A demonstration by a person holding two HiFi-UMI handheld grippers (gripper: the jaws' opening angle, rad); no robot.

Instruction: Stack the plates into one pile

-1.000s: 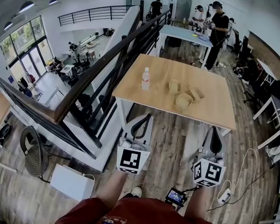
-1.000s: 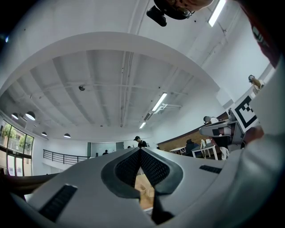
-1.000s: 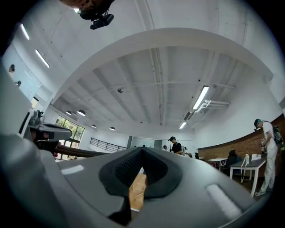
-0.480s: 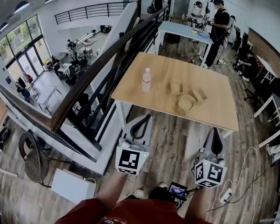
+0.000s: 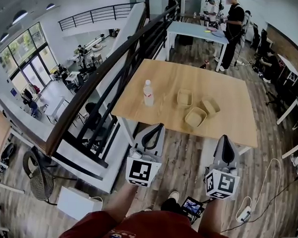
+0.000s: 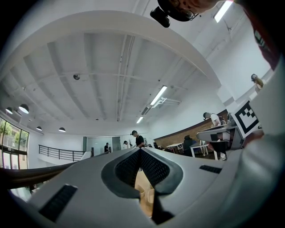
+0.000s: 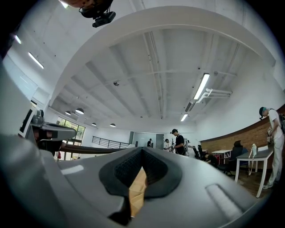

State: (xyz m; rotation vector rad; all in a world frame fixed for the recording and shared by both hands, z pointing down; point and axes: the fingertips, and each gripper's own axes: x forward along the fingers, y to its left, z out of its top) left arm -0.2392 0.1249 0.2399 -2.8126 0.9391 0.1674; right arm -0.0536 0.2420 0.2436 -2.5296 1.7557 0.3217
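Note:
Three squarish tan plates lie apart on the wooden table (image 5: 165, 77): one at the back (image 5: 184, 97), one at the right (image 5: 210, 106), one nearest me (image 5: 195, 117). My left gripper (image 5: 159, 126) hangs over the floor just short of the table's near edge, shut and empty. My right gripper (image 5: 226, 138) is beside it, also shut and empty, near the table's front right corner. In the left gripper view the jaws (image 6: 140, 150) meet at the tip, with a strip of table showing below them. The right gripper view shows its jaws (image 7: 142, 149) closed the same way.
A clear water bottle (image 5: 148, 93) stands on the table left of the plates. A dark stair railing (image 5: 111, 75) runs along the left with a drop beyond it. People stand at a pale table (image 5: 198, 31) at the back. Cables (image 5: 263, 193) lie on the floor at right.
Both grippers have come forward toward the table, which now sits nearer and lower in the head view. The plates and bottle have not moved on the table.

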